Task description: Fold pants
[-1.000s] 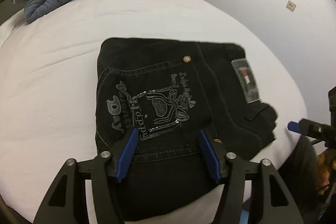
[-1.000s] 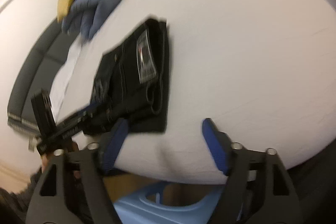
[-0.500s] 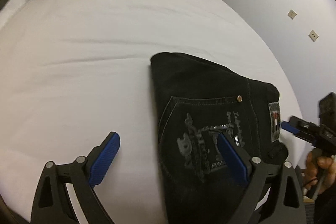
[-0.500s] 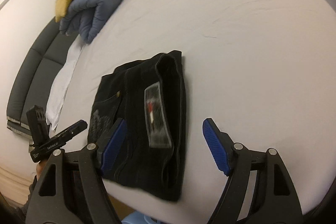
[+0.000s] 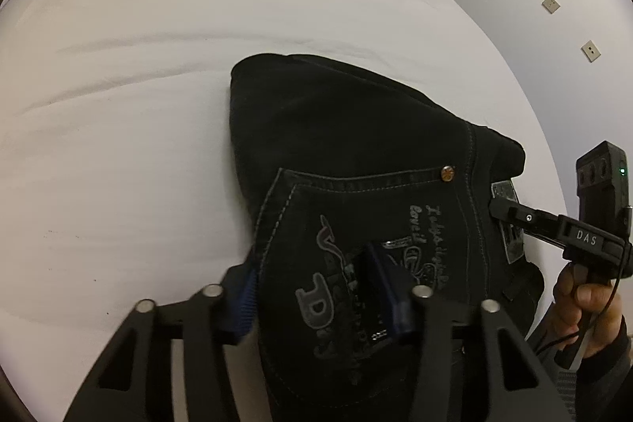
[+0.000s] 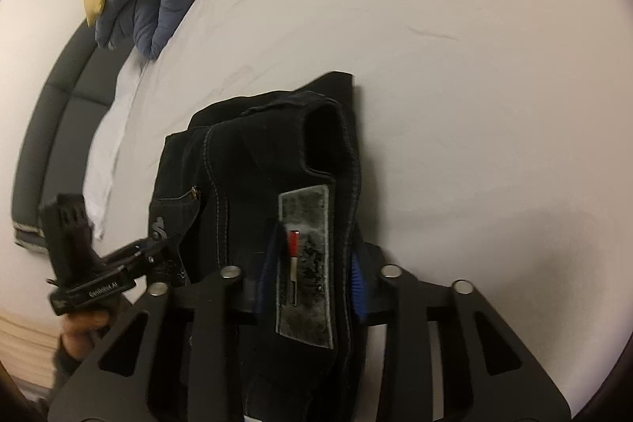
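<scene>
pants [image 5: 356, 153]: folded black bundle on the white bed [image 5: 138, 105], centre to lower right of frame | my left gripper [image 5: 320, 297]: jaws just closed, pinching the printed pocket edge | my right gripper [image 6: 312, 275]: jaws just closed, clamped across the waistband by its grey patch [image 6: 304, 263], lower centre

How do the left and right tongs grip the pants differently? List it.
The left tongs pinch the pants at the printed pocket; the right tongs pinch the waistband at the grey label. The left tongs stand wider than the right tongs. Shared: both have just been closing, with fabric between.
</scene>
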`<move>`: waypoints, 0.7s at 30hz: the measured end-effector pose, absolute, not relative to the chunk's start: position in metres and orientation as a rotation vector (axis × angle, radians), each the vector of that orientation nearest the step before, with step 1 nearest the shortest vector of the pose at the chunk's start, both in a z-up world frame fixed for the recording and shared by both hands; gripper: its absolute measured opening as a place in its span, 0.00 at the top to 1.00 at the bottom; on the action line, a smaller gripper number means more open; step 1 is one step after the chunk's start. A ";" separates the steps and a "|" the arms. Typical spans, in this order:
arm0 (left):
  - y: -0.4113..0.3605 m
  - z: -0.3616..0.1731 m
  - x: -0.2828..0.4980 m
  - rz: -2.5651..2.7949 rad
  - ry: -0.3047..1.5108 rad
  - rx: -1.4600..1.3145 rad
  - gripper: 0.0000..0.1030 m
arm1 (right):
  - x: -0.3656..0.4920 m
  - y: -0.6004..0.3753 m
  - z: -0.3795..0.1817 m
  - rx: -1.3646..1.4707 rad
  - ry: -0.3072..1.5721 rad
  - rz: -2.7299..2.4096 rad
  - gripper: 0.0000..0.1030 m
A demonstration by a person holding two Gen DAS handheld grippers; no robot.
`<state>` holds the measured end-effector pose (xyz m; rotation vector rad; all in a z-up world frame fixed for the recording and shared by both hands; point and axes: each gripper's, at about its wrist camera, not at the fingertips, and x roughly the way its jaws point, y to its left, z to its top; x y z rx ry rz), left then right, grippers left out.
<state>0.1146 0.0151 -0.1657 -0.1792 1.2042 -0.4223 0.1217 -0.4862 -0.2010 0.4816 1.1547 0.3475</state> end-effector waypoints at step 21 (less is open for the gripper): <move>-0.018 -0.143 0.186 -0.380 1.139 -0.101 0.62 | 0.209 -0.520 -0.181 0.387 1.095 0.240 0.74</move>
